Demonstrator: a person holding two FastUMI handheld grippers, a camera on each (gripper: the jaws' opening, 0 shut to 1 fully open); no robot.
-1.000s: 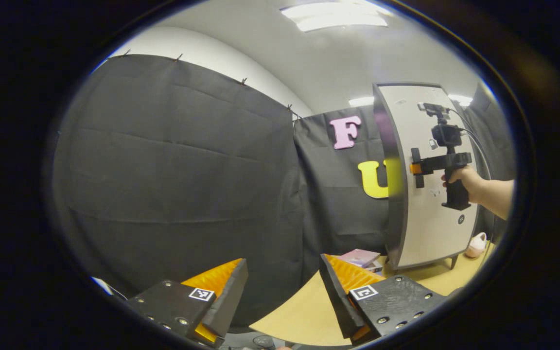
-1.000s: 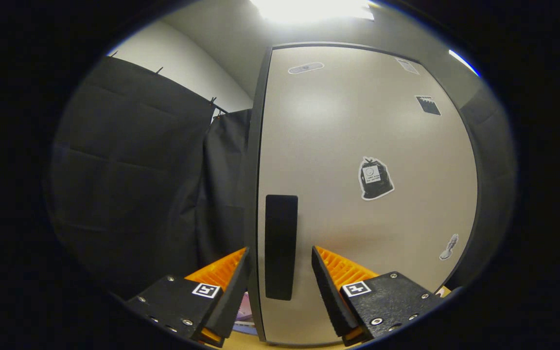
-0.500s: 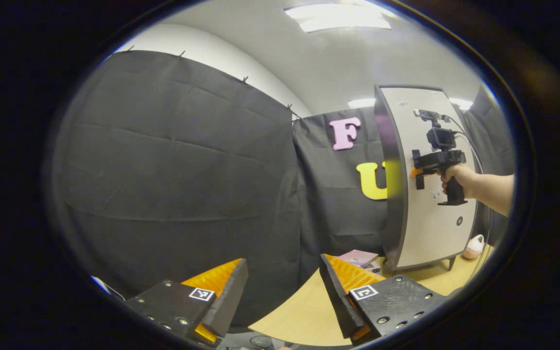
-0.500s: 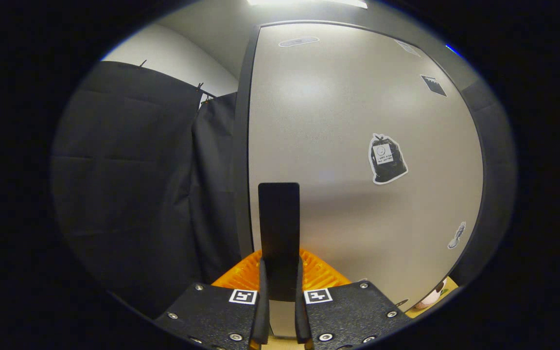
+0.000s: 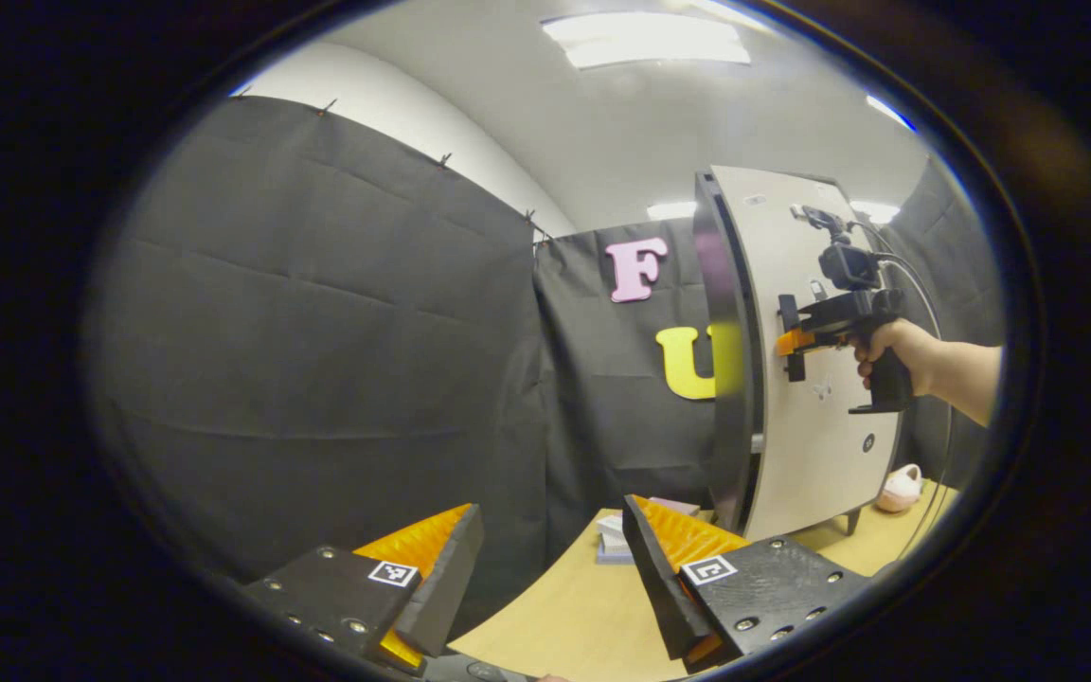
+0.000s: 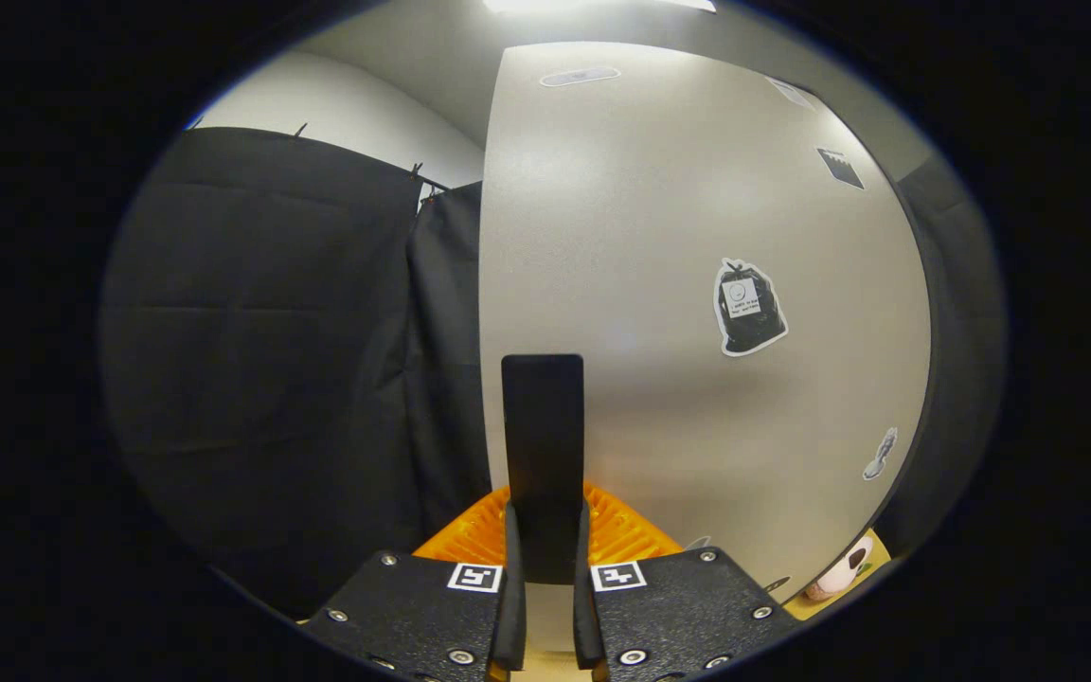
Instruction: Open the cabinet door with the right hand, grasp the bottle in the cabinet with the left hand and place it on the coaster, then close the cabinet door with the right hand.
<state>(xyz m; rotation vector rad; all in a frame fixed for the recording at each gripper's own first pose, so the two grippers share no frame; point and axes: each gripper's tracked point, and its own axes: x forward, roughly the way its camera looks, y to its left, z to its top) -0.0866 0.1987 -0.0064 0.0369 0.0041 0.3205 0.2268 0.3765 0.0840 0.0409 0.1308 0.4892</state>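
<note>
With its fingers clamped on the flat black door handle (image 6: 543,455), right gripper (image 6: 543,606) draws the pale grey cabinet door (image 6: 697,284) ajar. Best pull along the hinge arc, steadily. Left gripper (image 5: 550,568) hovers, fingers apart, over tan wooden table (image 5: 564,616); bottle presumably inside.

Cabinet door (image 6: 697,284): pale grey-beige face, dark grey edge, speckled matte finish. Door handle (image 6: 543,445): plain black, upright bar. Sticker (image 6: 749,308) on the door: black bag shape with a white outline and a white label patch. Smaller grey sticker (image 6: 879,455) near the door's right edge. Worktop (image 5: 564,616): light tan wood tone, plain. Booth wall cloth (image 5: 318,332): black, creased. Stack of books (image 5: 617,542) on the worktop: white and pale lilac. Small rounded object (image 5: 901,488) beside the cabinet: pink and white. Ceiling: white-grey.
</note>
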